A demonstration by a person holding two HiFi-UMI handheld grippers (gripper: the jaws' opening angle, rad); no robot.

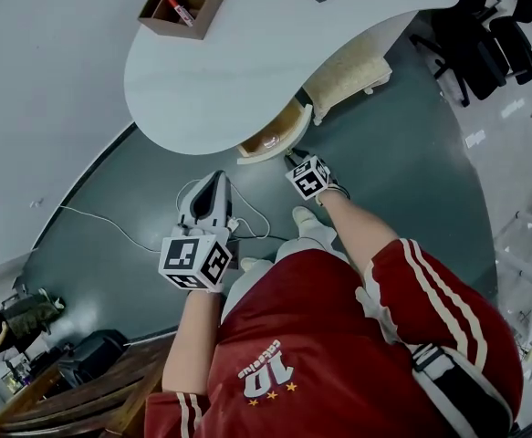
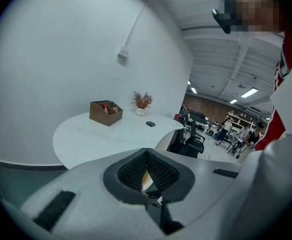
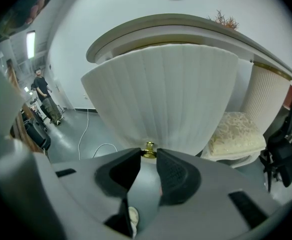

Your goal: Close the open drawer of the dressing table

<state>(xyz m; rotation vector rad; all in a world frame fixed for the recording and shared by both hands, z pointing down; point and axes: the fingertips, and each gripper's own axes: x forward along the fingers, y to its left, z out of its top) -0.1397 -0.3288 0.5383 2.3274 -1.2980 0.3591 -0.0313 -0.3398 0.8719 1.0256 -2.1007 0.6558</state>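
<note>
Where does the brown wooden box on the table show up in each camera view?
Head view: the wooden box sits at the top left, on the white tabletop.
Left gripper view: the box is left of middle, on the tabletop.
Right gripper view: not in it; only the tabletop's edge shows.
Shared landmark: the white tabletop.

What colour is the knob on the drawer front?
Gold knob; right gripper view shows it best.
</note>
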